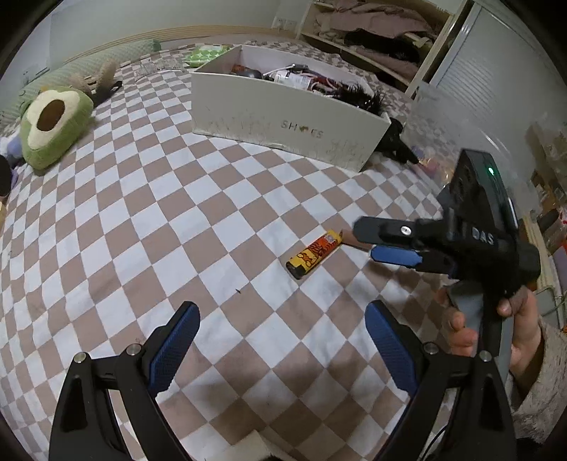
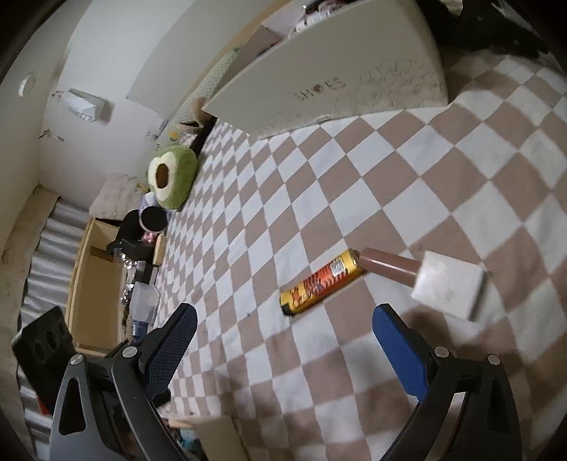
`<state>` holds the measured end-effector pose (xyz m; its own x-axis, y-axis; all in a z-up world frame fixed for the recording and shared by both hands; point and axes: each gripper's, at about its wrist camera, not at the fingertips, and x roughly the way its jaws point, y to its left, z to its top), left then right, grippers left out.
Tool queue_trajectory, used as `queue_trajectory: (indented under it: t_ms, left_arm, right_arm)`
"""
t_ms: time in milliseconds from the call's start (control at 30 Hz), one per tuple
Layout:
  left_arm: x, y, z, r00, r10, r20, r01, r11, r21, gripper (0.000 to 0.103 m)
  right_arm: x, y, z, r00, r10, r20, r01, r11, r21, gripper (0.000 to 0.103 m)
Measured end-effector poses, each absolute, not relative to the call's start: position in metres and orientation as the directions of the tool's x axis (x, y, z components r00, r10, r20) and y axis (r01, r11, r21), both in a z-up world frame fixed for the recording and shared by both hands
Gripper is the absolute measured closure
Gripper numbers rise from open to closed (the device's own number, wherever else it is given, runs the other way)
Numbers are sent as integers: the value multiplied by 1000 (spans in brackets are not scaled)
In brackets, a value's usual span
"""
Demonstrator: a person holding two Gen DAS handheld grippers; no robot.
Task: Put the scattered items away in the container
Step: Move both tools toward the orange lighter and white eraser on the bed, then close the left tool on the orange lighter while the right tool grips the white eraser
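Note:
A yellow and orange lighter (image 1: 314,254) lies on the checkered bedspread (image 1: 177,220), also in the right wrist view (image 2: 321,282). Touching its end lies a brown bottle with a square white cap (image 2: 425,278). A white shoe box (image 1: 283,117) holding several items stands further back; it also shows in the right wrist view (image 2: 340,74). My left gripper (image 1: 281,340) is open and empty, a little short of the lighter. My right gripper (image 2: 283,340) is open and empty, just short of the lighter; in the left wrist view (image 1: 365,241) it hovers right beside the lighter, over the bottle.
An avocado plush (image 1: 53,124) and a long green pillow (image 1: 106,56) lie at the bed's far left. A black object (image 1: 395,140) sits at the box's right corner. Shelves with clothes (image 1: 372,32) stand behind. A bedside ledge with clutter (image 2: 141,255) runs along the bed's edge.

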<state>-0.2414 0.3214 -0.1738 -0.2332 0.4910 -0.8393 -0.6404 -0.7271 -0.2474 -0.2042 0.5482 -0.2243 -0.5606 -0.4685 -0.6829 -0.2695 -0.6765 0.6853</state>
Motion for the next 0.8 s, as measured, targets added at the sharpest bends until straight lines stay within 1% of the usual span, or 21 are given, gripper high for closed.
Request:
queue_trajectory:
  t_ms: [133, 200, 300, 400, 467, 567, 667, 800]
  left_arm:
    - [-247, 326, -181, -252, 488, -836, -642, -730, -233, 9]
    - [-253, 328, -183, -247, 501, -829, -644, -725, -246, 9]
    - [-260, 334, -188, -235, 508, -829, -650, -716, -254, 9]
    - [-264, 347, -193, -240, 476, -846, -662, -718, -217, 9]
    - [-265, 361, -199, -207, 462, -862, -694, -690, -204, 9]
    - [-259, 383, -206, -200, 435, -878, -756, -638, -144, 9]
    - [-254, 404, -215, -192, 406, -893, -814, -574, -86, 9]
    - [-251, 428, -228, -216, 371, -903, -869, -495, 4, 9]
  right_arm:
    - [-210, 553, -238, -554, -423, -717, -334, -677, 657, 4]
    - [-203, 559, -238, -577, -413, -704, -350, -654, 671, 4]
    - [-191, 569, -231, -598, -360, -716, -366, -672, 643, 4]
    - [-181, 586, -229, -604, -308, -735, -394, -686, 612, 4]
    - [-175, 596, -228, -599, -297, -743, -401, -693, 600, 4]
    - [-169, 605, -226, -593, -284, -754, -395, -713, 579, 4]
    - [-164, 606, -220, -571, -226, -789, -362, -793, 490, 4]
    - [-161, 599, -214, -549, -100, -830, -291, -908, 302, 4]
